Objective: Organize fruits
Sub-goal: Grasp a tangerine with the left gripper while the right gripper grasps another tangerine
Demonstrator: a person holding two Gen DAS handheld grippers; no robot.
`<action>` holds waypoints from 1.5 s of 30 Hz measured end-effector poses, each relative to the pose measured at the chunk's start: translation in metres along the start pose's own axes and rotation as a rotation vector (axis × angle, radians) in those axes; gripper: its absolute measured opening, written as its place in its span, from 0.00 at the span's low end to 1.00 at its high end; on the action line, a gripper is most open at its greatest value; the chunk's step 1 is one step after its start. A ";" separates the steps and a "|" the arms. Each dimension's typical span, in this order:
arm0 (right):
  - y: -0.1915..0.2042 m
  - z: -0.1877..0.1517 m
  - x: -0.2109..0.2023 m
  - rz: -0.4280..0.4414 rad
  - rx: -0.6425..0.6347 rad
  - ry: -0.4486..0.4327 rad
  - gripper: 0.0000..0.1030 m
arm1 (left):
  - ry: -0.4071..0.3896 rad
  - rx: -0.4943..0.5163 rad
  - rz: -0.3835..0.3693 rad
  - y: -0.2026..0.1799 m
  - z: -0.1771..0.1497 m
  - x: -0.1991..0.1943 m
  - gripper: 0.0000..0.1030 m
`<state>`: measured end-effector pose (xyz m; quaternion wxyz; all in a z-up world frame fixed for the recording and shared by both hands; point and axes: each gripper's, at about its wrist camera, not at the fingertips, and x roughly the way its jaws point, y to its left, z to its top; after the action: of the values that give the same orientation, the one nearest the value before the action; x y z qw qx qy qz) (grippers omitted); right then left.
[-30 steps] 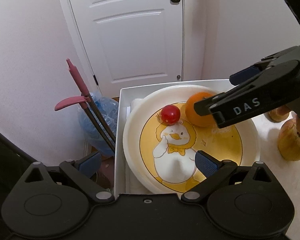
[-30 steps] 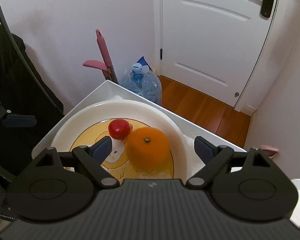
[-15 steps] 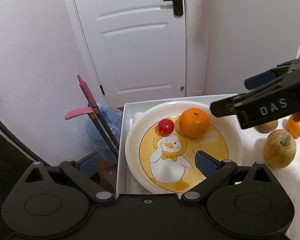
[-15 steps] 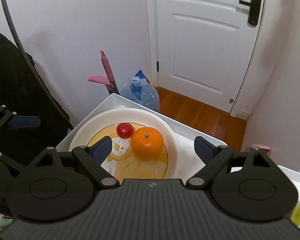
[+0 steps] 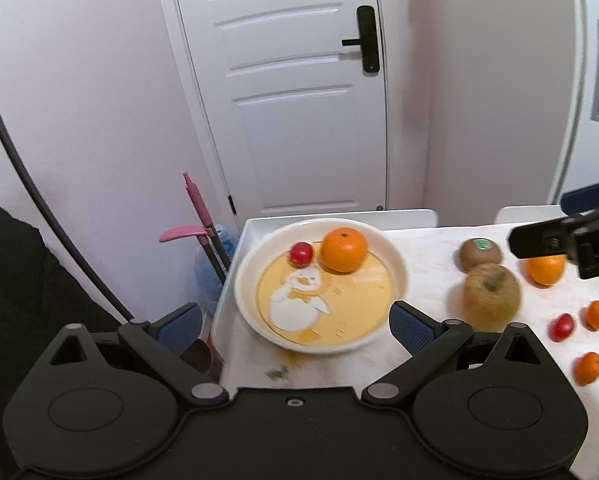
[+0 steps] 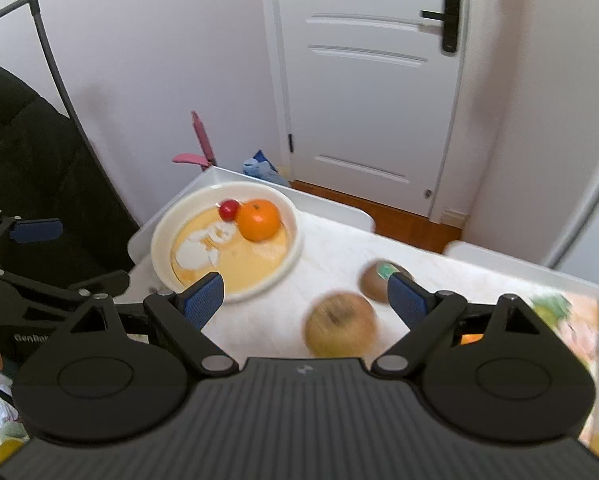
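A white plate (image 5: 395,264) (image 6: 161,236) with a yellow duck print holds an orange (image 5: 344,249) (image 6: 258,220) and a small red tomato (image 5: 301,254) (image 6: 228,209). On the table to its right lie a brownish apple (image 5: 491,290) (image 6: 340,329), a kiwi (image 5: 480,254) (image 6: 373,280), another orange (image 5: 545,270), small oranges (image 5: 595,314) and a cherry tomato (image 5: 561,327). My left gripper (image 5: 295,326) is open and empty, held back from the plate. My right gripper (image 6: 305,298) is open and empty above the table, the apple between its fingers in view.
The table's white raised edge (image 5: 255,222) runs behind and left of the plate. Beyond it stand a pink-handled tool (image 5: 197,208), a water bottle (image 6: 259,170) and a white door (image 5: 299,88). A black chair (image 6: 31,168) is on the left.
Both grippers have pulled back and up from the plate. The right gripper has swung right, away from the orange it hovered over; more loose fruit has come into view.
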<state>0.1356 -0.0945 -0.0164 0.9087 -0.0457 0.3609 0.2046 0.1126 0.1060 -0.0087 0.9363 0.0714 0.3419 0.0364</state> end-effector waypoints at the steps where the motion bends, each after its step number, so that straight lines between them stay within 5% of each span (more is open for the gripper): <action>1: -0.006 -0.006 -0.008 -0.008 0.005 -0.002 1.00 | -0.004 -0.004 -0.001 -0.005 -0.003 -0.005 0.99; 14: -0.089 -0.078 -0.061 -0.101 0.051 0.010 1.00 | -0.035 0.005 -0.071 -0.090 -0.031 -0.040 0.99; 31: -0.174 -0.150 -0.026 -0.107 0.018 0.048 0.94 | 0.003 0.126 -0.283 -0.208 -0.066 0.000 0.97; 37: -0.181 -0.159 -0.008 -0.071 0.008 0.054 0.91 | 0.032 0.169 -0.347 -0.239 -0.078 0.022 0.84; 45: -0.183 -0.160 0.012 -0.024 0.005 0.078 0.81 | 0.063 0.183 -0.401 -0.260 -0.082 0.040 0.50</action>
<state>0.1150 -0.2943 -0.1540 0.8964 -0.0556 0.3961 0.1909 0.0954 -0.1367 -0.1373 0.9034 0.0856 0.3800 -0.1795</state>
